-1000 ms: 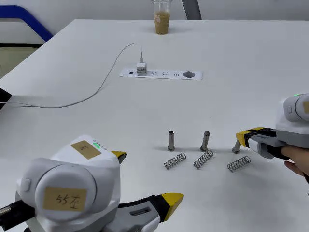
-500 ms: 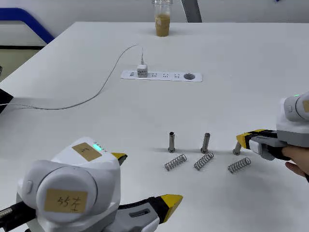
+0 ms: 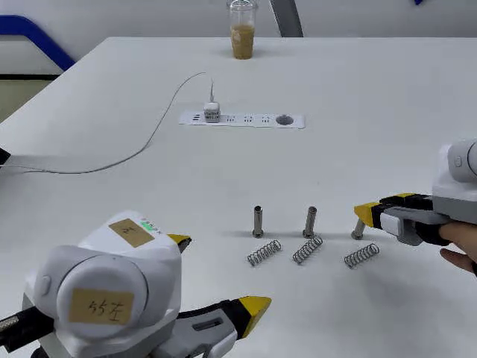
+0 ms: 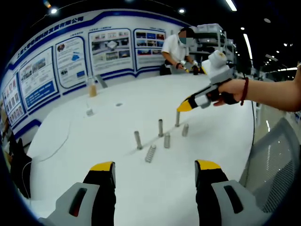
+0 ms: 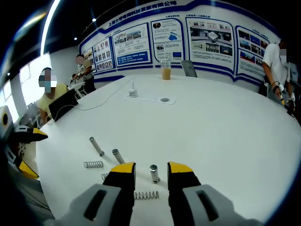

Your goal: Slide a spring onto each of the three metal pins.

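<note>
On the white surface [image 3: 112,112] | three pins [image 3: 310,221] upright in a row | springs [image 3: 307,250] lying beside them | right claw [image 5: 151,168] open, jaws flanking rightmost pin [image 5: 154,173] | left claw [image 4: 155,167] open wide, well apart.

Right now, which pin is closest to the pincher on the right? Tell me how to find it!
On the white table, look from the power strip toward the person: three metal pins stand in a row. It's the pin at the right end, the one sitting at the right gripper's yellow tips.
</note>
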